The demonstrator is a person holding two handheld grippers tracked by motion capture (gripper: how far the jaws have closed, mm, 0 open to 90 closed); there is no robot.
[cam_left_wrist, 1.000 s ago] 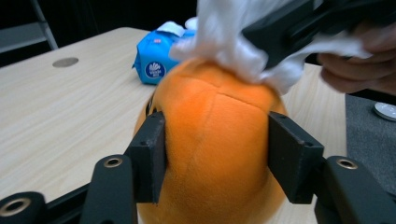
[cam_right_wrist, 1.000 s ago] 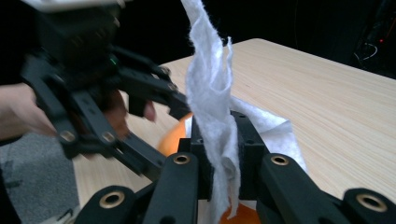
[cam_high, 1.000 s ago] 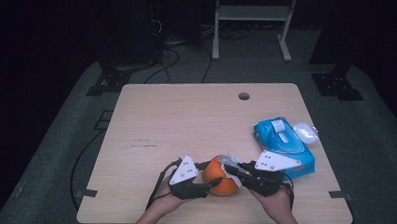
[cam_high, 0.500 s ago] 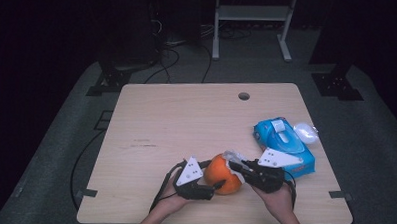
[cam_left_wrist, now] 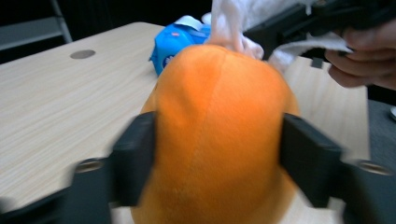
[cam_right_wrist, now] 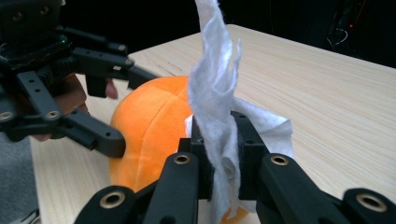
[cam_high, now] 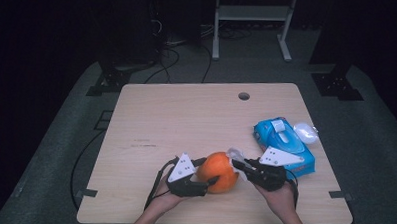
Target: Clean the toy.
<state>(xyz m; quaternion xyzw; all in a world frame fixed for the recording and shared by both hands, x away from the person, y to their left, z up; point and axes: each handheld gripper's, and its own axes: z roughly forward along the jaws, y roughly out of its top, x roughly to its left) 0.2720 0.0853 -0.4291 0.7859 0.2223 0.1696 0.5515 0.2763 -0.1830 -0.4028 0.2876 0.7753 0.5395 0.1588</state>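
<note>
An orange plush ball [cam_high: 220,174] rests on the wooden table [cam_high: 186,116] near its front edge. My left gripper [cam_high: 208,176] comes at it from the left, and its jaws have just been opening. In the left gripper view, the pads [cam_left_wrist: 135,158] still lie against both flanks of the ball [cam_left_wrist: 219,112]. From the right, my right gripper [cam_high: 238,162] is shut on a white wipe [cam_right_wrist: 215,79], which stands up twisted between its jaws and touches the ball's top [cam_right_wrist: 154,121]. The right gripper view also has the left gripper [cam_right_wrist: 126,109] beside the ball.
A blue pack of wipes [cam_high: 284,144] lies at the right edge of the table, just behind my right hand, with a small white object [cam_high: 306,132] next to it. A cable hole [cam_high: 244,96] sits near the far edge. Dark floor, cables and stands surround the table.
The left jaws have spread wider, and the orange ball between them looks fuller and rounder than before. The wipe stays at the ball's top. Both hands have barely shifted.
</note>
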